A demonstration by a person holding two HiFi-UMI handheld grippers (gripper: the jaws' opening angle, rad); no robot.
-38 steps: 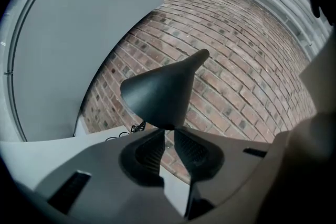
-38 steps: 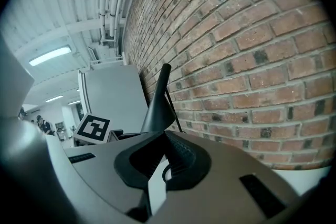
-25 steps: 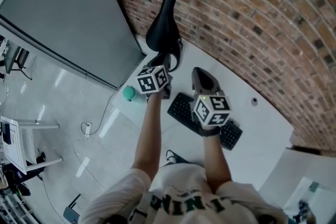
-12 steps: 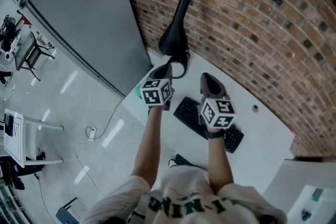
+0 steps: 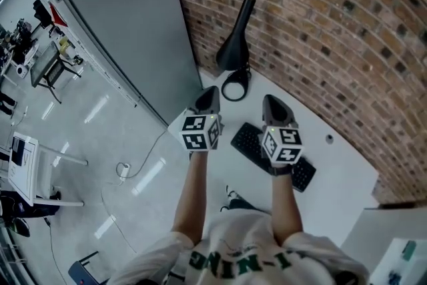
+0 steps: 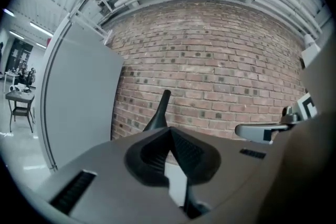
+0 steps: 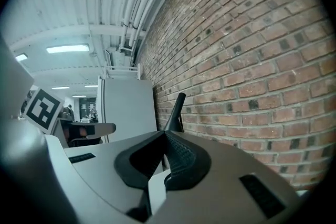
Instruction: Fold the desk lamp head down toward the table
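Observation:
The black desk lamp (image 5: 237, 42) stands at the table's far left corner against the brick wall, its slim end pointing up, its ring base (image 5: 235, 86) on the tabletop. In the left gripper view the desk lamp (image 6: 159, 114) rises beyond the jaw tips, and in the right gripper view the lamp (image 7: 176, 110) does too. My left gripper (image 5: 207, 99) hangs short of the ring base, apart from the lamp. Its jaws have just been closing and now meet with nothing between them. My right gripper (image 5: 274, 105) is level with it over the keyboard, shut and empty.
A black keyboard (image 5: 247, 141) lies on the white table (image 5: 337, 167) under the right gripper. A tall grey partition (image 5: 127, 23) stands left of the lamp. The brick wall (image 5: 320, 30) runs behind the table. A small dark spot (image 5: 329, 139) sits on the tabletop at the right.
Both grippers have drawn back from the lamp and risen. The left one was right beside the lamp base and is now clear of it. The lamp stands as before.

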